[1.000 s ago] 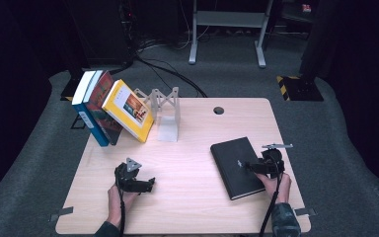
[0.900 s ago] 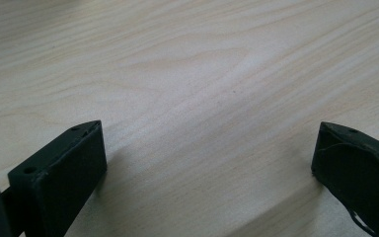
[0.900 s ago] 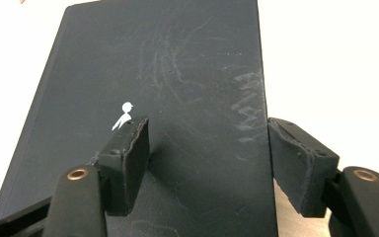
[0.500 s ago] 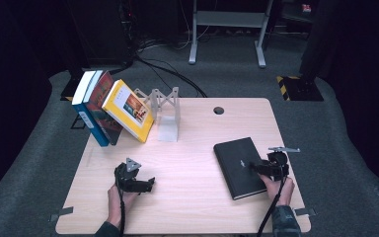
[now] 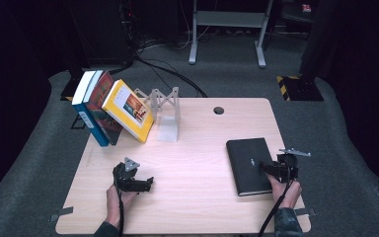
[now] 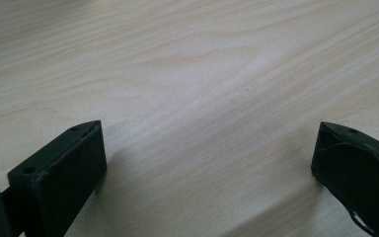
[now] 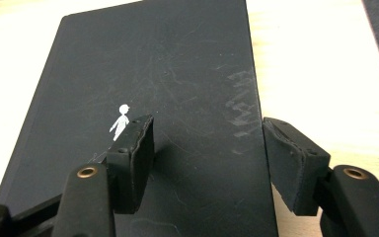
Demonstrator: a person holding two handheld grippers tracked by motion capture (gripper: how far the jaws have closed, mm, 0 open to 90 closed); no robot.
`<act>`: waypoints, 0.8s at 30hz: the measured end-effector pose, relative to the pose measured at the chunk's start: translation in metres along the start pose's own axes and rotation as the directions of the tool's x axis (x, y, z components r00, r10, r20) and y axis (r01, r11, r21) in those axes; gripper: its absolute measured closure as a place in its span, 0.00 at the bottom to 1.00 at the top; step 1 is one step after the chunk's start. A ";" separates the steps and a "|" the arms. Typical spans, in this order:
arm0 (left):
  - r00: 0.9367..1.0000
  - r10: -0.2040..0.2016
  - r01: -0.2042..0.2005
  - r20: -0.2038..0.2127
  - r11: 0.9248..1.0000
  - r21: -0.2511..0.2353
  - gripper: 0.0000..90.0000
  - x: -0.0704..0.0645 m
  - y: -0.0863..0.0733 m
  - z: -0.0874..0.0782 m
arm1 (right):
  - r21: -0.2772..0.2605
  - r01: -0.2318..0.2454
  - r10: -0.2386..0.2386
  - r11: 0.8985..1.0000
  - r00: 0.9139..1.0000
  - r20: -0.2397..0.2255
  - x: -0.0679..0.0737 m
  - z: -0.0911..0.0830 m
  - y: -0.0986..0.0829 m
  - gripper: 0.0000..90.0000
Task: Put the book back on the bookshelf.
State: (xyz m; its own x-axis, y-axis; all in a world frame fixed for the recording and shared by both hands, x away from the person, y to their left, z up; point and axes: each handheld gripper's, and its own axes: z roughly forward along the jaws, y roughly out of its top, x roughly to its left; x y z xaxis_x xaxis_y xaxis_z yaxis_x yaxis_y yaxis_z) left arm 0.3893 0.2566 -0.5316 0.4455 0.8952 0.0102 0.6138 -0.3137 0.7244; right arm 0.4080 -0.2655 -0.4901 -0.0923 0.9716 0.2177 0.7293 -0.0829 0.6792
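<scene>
Light wooden desk (image 5: 192, 148), rectangular, with a round cable hole (image 5: 218, 110) near its far edge.

Far left corner: three books leaning rightwards in a row, namely a blue-and-white book (image 5: 85, 106), a dark red book (image 5: 101, 101) and a yellow paperback book with a picture on its cover (image 5: 128, 110). Just beside the yellow one stands a grey metal bookend rack (image 5: 165, 113).

Near edge, left of centre: left hand-held gripper (image 5: 145, 183), held low over bare desk wood, jaws spread wide with nothing between them (image 6: 207, 148).

Right edge: flat black hardcover book with a small white figure on its cover (image 5: 249, 165), lying closed on the desk. The right hand-held gripper (image 5: 265, 167) sits at the black book's right side; its jaws are open, one over the cover beside the white figure (image 7: 121, 118), the other at the book's edge, nothing clamped (image 7: 207, 148).
</scene>
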 end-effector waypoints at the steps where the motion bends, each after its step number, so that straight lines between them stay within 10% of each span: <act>1: 1.000 0.000 0.000 0.001 1.000 -0.001 0.00 0.000 0.000 0.000 | -0.002 -0.011 0.011 1.000 1.000 0.001 0.001 0.000 0.000 0.42; 11: 0.997 0.026 -0.028 -0.069 0.999 -0.024 0.00 -0.010 0.002 0.001 | 0.048 0.092 -0.090 0.995 0.995 -0.043 -0.004 -0.001 0.007 0.37; 24: 1.000 -0.022 0.022 -0.016 1.000 -0.005 0.00 -0.003 0.004 0.005 | 0.077 0.172 -0.163 0.982 0.981 -0.109 -0.006 0.000 0.028 0.26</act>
State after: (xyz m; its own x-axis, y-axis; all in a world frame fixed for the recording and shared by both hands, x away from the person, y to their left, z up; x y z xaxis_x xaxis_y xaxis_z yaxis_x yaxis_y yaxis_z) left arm 0.3933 0.2511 -0.5321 0.4214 0.9069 0.0049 0.6201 -0.2921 0.7281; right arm 0.4289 -0.2736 -0.4729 -0.2834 0.9420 0.1796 0.7523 0.1023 0.6508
